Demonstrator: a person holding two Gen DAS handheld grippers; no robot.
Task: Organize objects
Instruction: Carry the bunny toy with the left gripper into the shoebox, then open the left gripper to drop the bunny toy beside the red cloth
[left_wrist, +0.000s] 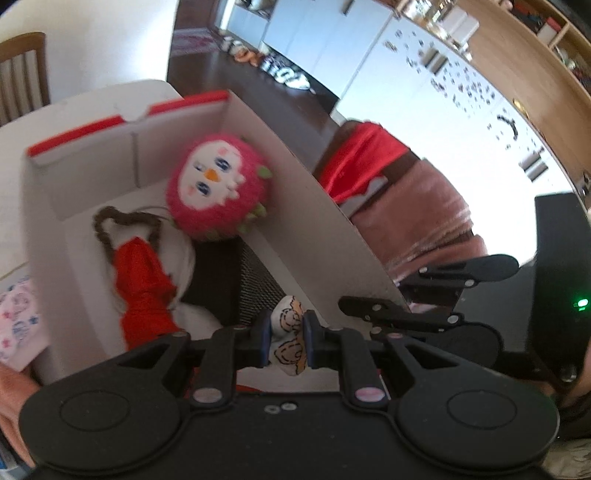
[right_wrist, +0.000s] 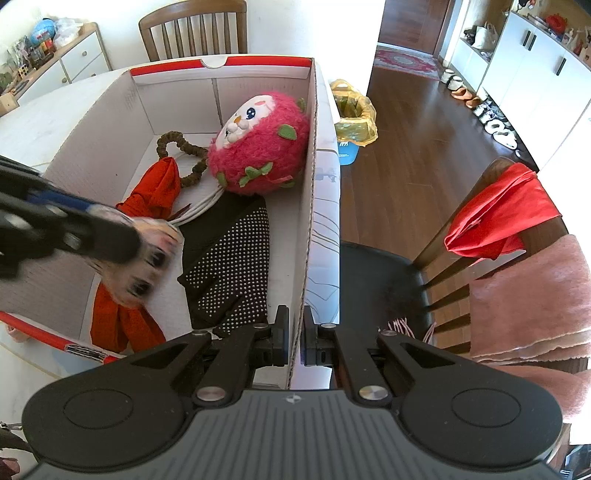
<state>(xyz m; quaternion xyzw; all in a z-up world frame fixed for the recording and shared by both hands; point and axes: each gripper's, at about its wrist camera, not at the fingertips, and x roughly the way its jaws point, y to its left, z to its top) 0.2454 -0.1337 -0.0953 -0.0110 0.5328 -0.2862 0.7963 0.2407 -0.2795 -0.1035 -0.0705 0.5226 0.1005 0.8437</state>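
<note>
A white cardboard box (right_wrist: 110, 122) with red rims stands on the white table. In it lie a pink plush ball (right_wrist: 266, 147) with a white face, red cloth (right_wrist: 155, 188), a brown beaded loop (right_wrist: 173, 142), white cord and a black studded cloth (right_wrist: 229, 266). My left gripper (left_wrist: 286, 341) is shut on a small white soft toy (left_wrist: 288, 332) with orange drawings and hangs over the box. That toy (right_wrist: 147, 258) looks blurred in the right wrist view. My right gripper (right_wrist: 294, 339) is shut on the box's right wall (right_wrist: 308, 229).
A wooden chair (right_wrist: 461, 258) with red cloth and a pink towel over its back stands right of the table. A bin (right_wrist: 352, 122) with a yellow bag is on the dark wood floor. Another chair (right_wrist: 195, 29) stands behind the table. White cabinets line the far wall.
</note>
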